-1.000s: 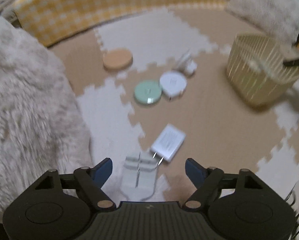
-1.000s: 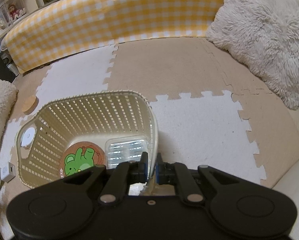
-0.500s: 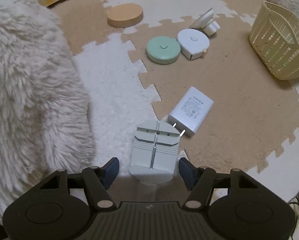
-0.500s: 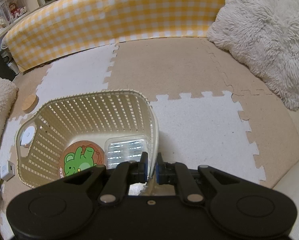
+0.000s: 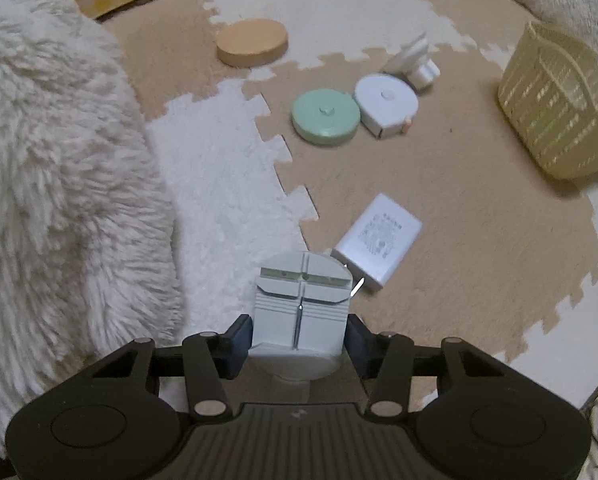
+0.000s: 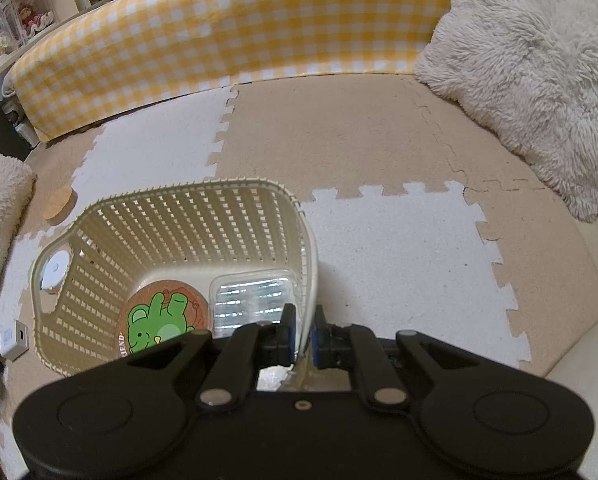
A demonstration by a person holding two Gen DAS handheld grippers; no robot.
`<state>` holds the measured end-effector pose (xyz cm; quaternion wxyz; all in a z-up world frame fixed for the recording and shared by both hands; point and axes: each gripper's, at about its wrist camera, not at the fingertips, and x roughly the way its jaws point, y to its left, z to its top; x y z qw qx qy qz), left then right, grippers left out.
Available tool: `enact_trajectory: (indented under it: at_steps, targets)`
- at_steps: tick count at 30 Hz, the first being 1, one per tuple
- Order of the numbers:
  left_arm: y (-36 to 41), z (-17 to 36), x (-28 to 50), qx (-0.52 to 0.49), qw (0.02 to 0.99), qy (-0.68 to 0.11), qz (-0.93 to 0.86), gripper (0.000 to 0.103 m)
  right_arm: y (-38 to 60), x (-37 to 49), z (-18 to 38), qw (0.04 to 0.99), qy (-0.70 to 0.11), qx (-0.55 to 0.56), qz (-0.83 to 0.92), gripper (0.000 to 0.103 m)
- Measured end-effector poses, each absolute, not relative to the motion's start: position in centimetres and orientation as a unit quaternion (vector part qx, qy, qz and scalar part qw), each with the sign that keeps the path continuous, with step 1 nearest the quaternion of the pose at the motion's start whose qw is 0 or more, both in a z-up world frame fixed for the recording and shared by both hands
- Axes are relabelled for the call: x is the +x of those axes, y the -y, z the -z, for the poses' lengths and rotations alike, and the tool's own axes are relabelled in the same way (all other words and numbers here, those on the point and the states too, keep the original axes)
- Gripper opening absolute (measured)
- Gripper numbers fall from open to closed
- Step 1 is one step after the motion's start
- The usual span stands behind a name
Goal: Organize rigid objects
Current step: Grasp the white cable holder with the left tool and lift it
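Pale-grey plastic block [image 5: 301, 312] pinched in left gripper [image 5: 299, 338] over the foam mat [image 5: 479, 248], jaws just closed | only right view shows inside: right gripper [image 6: 303, 334] clamped on basket [image 6: 179, 216] rim, frog coaster [image 6: 159, 326] and clear box [image 6: 251, 296] in it

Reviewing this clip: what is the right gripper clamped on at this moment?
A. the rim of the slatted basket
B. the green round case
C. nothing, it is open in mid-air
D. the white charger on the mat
A: in the right wrist view the right gripper has its jaws closed on either side of the near wall of the cream basket, which holds a frog coaster and a clear box.
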<state>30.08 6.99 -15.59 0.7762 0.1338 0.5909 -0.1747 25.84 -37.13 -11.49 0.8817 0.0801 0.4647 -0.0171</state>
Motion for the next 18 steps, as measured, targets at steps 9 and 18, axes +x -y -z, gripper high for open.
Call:
enact_trajectory:
  at_steps: [9,18]
  targets:
    - [-7.0,12.4,30.7,0.078,0.813,-0.553,0.163,0.05,37.1,25.9,11.5,0.882,-0.465,0.081,0.017,0.008]
    - [-6.6,10.8,30.4,0.061,0.831,-0.528,0.166,0.049,37.1,25.8,11.5,0.881,-0.465,0.081,0.017,0.008]
